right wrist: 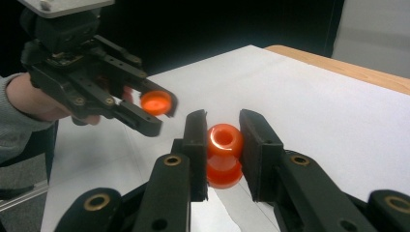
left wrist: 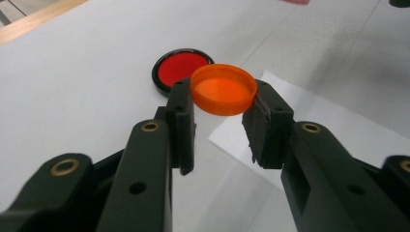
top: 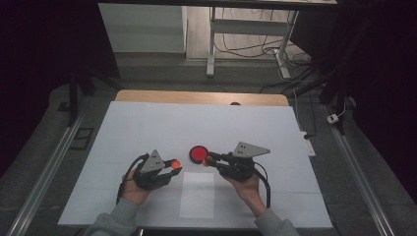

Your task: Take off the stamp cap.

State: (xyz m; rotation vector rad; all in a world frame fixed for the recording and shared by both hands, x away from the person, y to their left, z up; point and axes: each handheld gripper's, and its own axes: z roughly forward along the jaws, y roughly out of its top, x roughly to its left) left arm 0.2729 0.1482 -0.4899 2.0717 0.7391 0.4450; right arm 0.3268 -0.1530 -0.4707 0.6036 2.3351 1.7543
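Nearest the lens in the left gripper view, your left gripper (left wrist: 223, 104) pinches an orange cap (left wrist: 224, 89) by its rim between both black pads, hollow side facing up and toward the camera. In the high view this gripper (top: 173, 165) sits at lower centre-left, with the cap (top: 175, 163) at its tip.

Your right gripper (right wrist: 218, 137) clamps a small orange bottle (right wrist: 224, 153) across its neck, just below the open mouth, which faces up and toward the lens. In the high view the right gripper (top: 209, 161) is at lower centre-right, its tip pointing toward frame left.

The critical relation: the cap lies to frame left of the bottle mouth in the high view, close but clearly apart, both clear of the table. In the right gripper view the cap (right wrist: 156, 102) sits upper left of the mouth. Judged from this, the cap's hollow must be turned to face the mouth, and their axes aligned, before they meet.

Beyond both tips, a red disc with a black rim (top: 199, 154) lies flat on the white sheet (top: 147, 123). A smaller paper (top: 197, 196) lies below.
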